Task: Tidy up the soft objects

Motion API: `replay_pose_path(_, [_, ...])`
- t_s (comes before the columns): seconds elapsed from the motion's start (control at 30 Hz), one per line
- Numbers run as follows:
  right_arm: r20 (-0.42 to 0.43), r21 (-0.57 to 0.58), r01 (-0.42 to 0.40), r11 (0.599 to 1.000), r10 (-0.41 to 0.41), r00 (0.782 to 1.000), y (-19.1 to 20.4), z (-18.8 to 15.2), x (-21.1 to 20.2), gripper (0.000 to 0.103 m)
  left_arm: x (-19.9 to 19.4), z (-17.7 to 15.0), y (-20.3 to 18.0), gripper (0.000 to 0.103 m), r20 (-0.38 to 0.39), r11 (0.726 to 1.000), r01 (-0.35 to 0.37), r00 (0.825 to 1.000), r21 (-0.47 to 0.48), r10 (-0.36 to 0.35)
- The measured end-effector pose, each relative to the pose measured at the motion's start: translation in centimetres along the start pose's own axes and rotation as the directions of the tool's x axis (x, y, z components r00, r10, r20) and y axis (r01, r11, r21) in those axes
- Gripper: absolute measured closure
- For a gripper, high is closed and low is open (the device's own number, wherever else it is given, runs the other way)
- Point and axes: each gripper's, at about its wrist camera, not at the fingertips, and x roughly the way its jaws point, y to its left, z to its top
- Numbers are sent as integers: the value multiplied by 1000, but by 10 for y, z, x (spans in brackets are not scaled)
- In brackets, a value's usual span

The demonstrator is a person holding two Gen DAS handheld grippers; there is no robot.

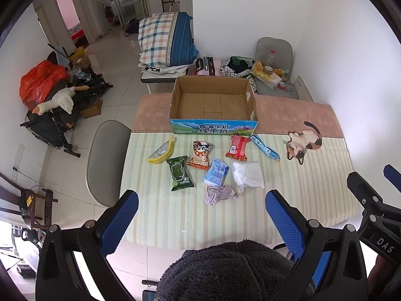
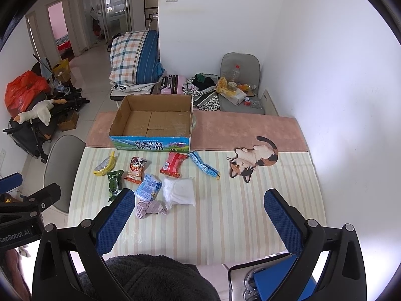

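Cardboard box (image 1: 213, 102): stands open-topped at the far side of the bench (image 1: 313, 175), on the pink cloth; nothing lies in it, only its bare brown floor shows.
Soft things: all lie on the striped cloth in front of the box, none inside it.
Front row by the box: yellow banana-shaped pouch (image 1: 161, 151), orange snack packet (image 1: 200, 155), red packet (image 1: 237, 147), long blue packet (image 1: 265, 147).
Nearer row: green packet (image 1: 180, 173), light blue packet (image 1: 216, 171), white bagged bundle (image 1: 248, 174), with a lilac cloth (image 1: 219, 194) crumpled just before them.
Cat-shaped mat (image 1: 302, 142): flat on the bench, to the right of the packets, apart from them.
Left gripper (image 1: 201, 219): spread wide, nothing between its blue pads, held above the near edge of the bench.
Right gripper (image 2: 199, 219): likewise released and bare, hovering over the near right part of the bench.
Hidden: in the right wrist view the left pad covers the near end of the green packet.
Cut off: a dark fleecy garment (image 1: 230, 271) fills the bottom of both views and hides the bench's near edge.
Hard to read: the small print on the packets.
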Motion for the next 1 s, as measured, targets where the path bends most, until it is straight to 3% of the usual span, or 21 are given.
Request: replay_pose_path(1.0, [10, 6, 4, 1000, -4, 1000, -1, -1, 0, 0, 1, -3, 1, 0, -8, 1000, 4, 1000, 7, -4])
